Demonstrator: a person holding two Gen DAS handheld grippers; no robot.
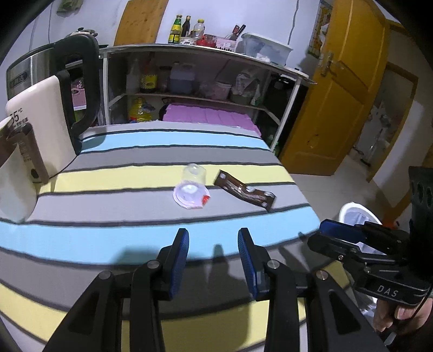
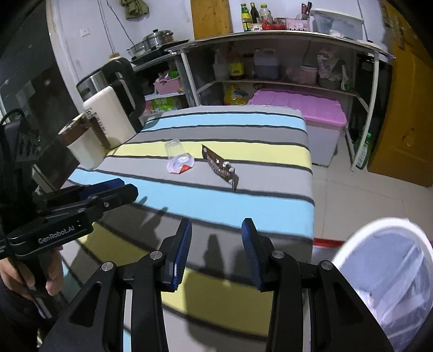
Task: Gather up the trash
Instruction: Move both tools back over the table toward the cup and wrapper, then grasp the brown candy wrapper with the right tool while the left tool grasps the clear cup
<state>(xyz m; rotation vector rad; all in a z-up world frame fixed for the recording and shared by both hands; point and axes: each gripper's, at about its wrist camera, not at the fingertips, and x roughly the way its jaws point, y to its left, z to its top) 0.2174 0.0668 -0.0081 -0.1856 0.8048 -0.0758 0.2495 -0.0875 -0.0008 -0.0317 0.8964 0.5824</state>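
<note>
Over the near edge of the striped tabletop (image 1: 108, 238) we hold the left gripper (image 1: 213, 260) and right gripper (image 2: 216, 256), jaws of both spread wide, nothing in them. Beside the table's right edge: white lined bin (image 2: 392, 270). Mid-tabletop: clear cup (image 1: 190, 189) lying tipped, brown wrapper (image 1: 245, 193) just right of it. Far left: kettle (image 1: 46, 119).

We are in a home kitchen: at the top of the frame an open shelf unit (image 2: 273, 67) carries sauce bottles (image 2: 253, 16), oil jugs and containers. At upper left steel pots (image 2: 151, 40) sit on a stove, with an electric kettle (image 2: 113, 105) on the striped tablecloth (image 2: 230, 127) below.
</note>
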